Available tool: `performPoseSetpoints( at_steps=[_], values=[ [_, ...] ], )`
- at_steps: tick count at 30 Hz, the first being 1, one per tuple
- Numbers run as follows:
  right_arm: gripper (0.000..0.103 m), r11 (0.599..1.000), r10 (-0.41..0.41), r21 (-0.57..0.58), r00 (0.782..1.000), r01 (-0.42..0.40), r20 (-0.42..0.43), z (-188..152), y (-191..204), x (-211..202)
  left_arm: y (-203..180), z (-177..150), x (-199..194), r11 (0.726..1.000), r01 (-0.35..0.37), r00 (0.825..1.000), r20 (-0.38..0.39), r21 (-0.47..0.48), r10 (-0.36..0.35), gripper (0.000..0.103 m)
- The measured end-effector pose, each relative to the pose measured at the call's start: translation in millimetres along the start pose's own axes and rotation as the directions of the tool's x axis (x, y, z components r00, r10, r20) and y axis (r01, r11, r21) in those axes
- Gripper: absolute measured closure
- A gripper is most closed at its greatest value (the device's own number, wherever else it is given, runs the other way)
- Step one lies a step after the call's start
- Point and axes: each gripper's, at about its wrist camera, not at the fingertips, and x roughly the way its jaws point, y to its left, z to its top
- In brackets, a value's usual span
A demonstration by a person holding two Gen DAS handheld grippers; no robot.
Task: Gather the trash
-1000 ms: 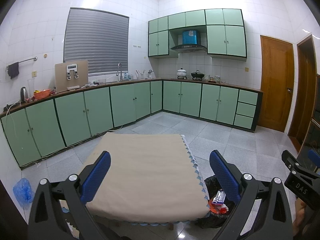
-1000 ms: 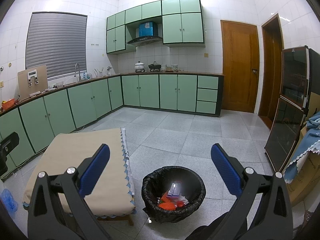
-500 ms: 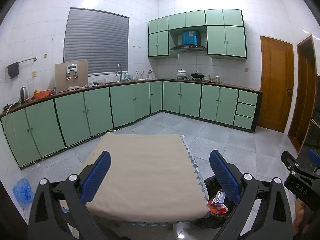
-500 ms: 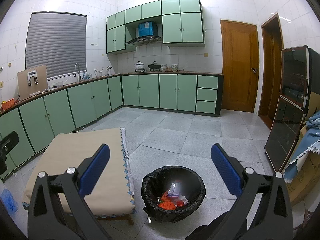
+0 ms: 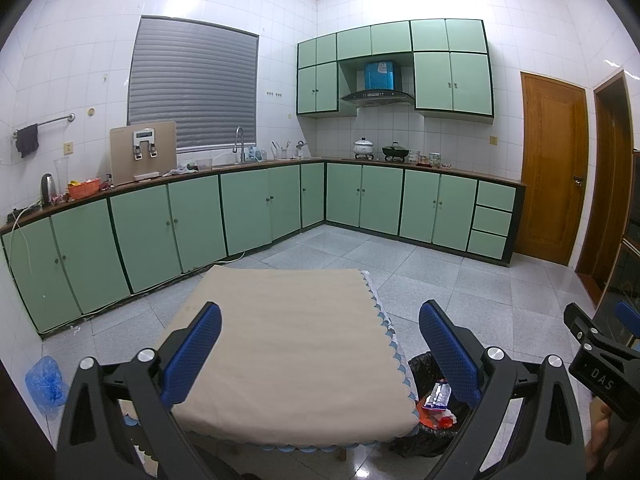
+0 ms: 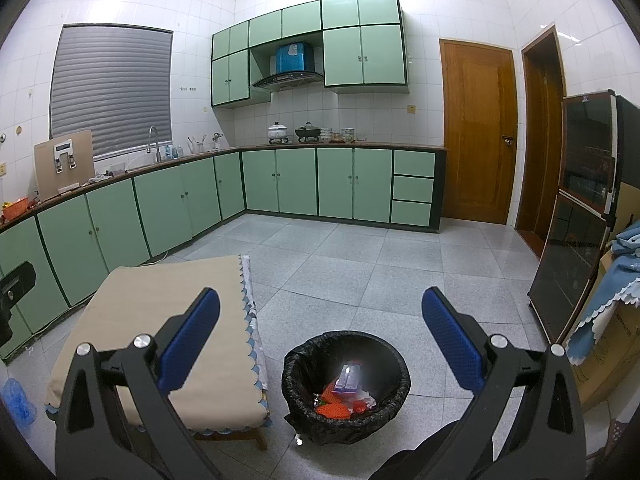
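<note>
A black-lined trash bin (image 6: 346,384) stands on the floor right of a low table; inside lie orange and white wrappers (image 6: 345,394). The bin also shows in the left wrist view (image 5: 430,408), partly hidden behind the table edge. The low table's beige cloth (image 5: 296,344) is bare; it shows in the right wrist view too (image 6: 168,332). My left gripper (image 5: 320,344) is open and empty above the table. My right gripper (image 6: 320,340) is open and empty above the bin. The right gripper's body shows at the right edge of the left wrist view (image 5: 596,360).
Green base cabinets (image 5: 168,232) run along the left and far walls, with a cluttered counter. Wooden doors (image 6: 476,132) stand at the right. A dark glass cabinet (image 6: 576,216) and a blue-draped box (image 6: 612,292) stand at the far right. A blue bag (image 5: 44,380) lies on the floor at left.
</note>
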Motion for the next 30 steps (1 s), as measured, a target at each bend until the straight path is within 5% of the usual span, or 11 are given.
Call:
performPoseSetpoints(
  at_steps=[30],
  values=[
    [0.005,1.0,-0.003,-0.002,1.0,0.003,-0.007,-8.0,-0.3,-1.5,1.1,-1.9,1.4,1.0,-0.015,1.0,0.0,-0.002,0.015,0.006]
  ],
)
